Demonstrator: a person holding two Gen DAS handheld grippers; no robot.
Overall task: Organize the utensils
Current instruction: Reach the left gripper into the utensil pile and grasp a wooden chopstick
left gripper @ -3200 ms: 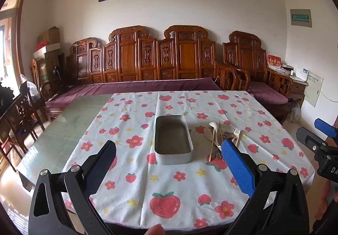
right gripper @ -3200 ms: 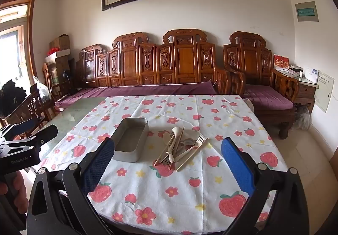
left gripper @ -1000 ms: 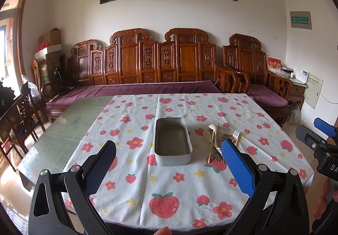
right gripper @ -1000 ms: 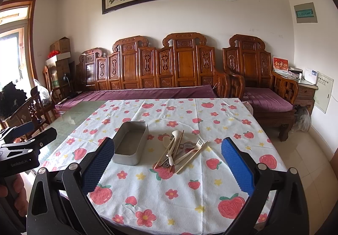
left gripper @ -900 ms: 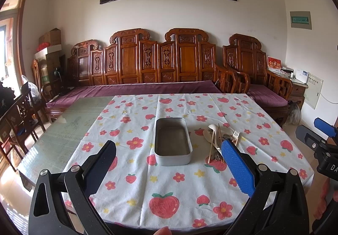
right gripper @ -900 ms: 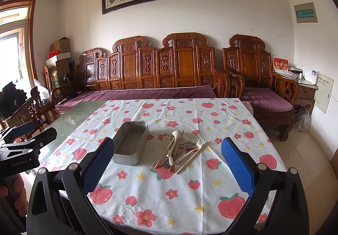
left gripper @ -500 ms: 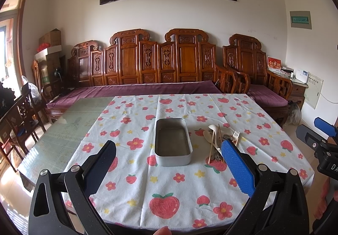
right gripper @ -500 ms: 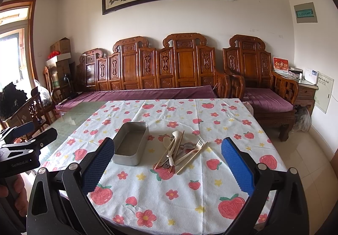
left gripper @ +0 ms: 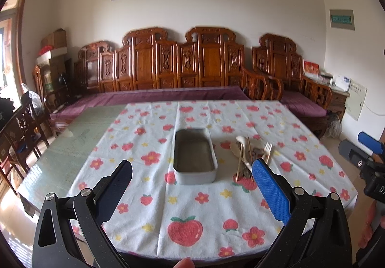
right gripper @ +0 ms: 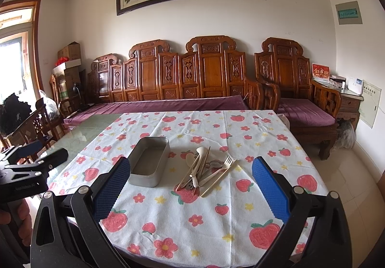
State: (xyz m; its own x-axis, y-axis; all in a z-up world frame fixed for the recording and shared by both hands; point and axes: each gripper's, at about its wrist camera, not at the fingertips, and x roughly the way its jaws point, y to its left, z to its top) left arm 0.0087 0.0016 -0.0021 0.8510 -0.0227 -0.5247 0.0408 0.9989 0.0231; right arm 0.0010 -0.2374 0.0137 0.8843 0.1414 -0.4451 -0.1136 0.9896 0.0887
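An empty grey metal box [left gripper: 195,156] [right gripper: 149,162] sits mid-table on a strawberry-print cloth [left gripper: 187,210] [right gripper: 192,215]. To its right lies a pile of cream utensils [left gripper: 250,155] [right gripper: 207,169]: spoons, a fork [right gripper: 222,165], chopsticks. My left gripper [left gripper: 192,179] is open and empty, held above the near table edge in front of the box. My right gripper [right gripper: 191,176] is open and empty, held short of the pile. Each gripper shows at the side of the other's view [left gripper: 365,155] [right gripper: 26,171].
A carved wooden bench [right gripper: 182,80] with purple cushions stands behind the table, an armchair [right gripper: 300,90] at the right. Bare glass tabletop [left gripper: 67,145] lies left of the cloth, with dark chairs [left gripper: 19,133] beyond it.
Both views shifted only slightly; the grippers stay open and hover near the table's front. Nothing on the table has moved.
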